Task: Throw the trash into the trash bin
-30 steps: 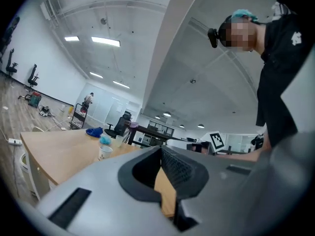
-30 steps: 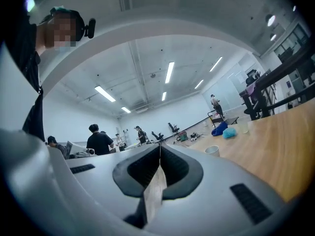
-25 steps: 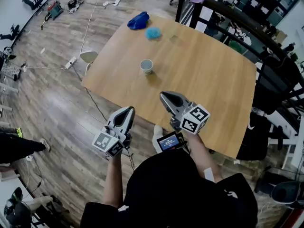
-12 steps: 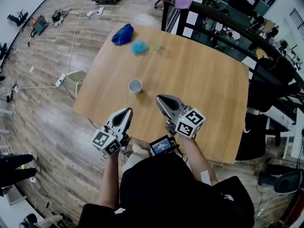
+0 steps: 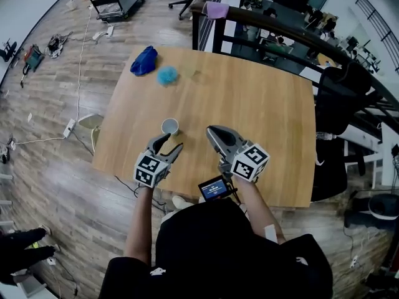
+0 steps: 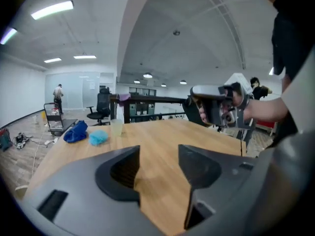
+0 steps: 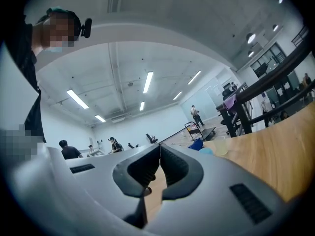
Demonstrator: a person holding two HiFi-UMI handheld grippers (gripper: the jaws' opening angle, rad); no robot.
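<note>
A white paper cup (image 5: 169, 126) stands upright near the front left of the wooden table (image 5: 268, 104). My left gripper (image 5: 168, 143) sits just short of the cup with its tips on either side of the cup's near side. Its jaws have just been opening and stand open with nothing between them (image 6: 158, 154). The cup does not show in the left gripper view. My right gripper (image 5: 212, 130) hovers over the table to the cup's right, shut and empty (image 7: 159, 154). A white bin (image 5: 93, 123) stands on the floor left of the table.
At the table's far left lie a dark blue bundle (image 5: 144, 60), a light blue fluffy ball (image 5: 166, 75) and a pale translucent cup (image 5: 191, 71). A black railing (image 5: 274, 23) runs behind the table, a black chair (image 5: 340, 98) stands at its right. Cables (image 5: 37, 136) trail across the floor.
My left gripper has moved forward from beyond the table's near edge to just before the paper cup, and its jaws have opened. The right gripper has shifted a little.
</note>
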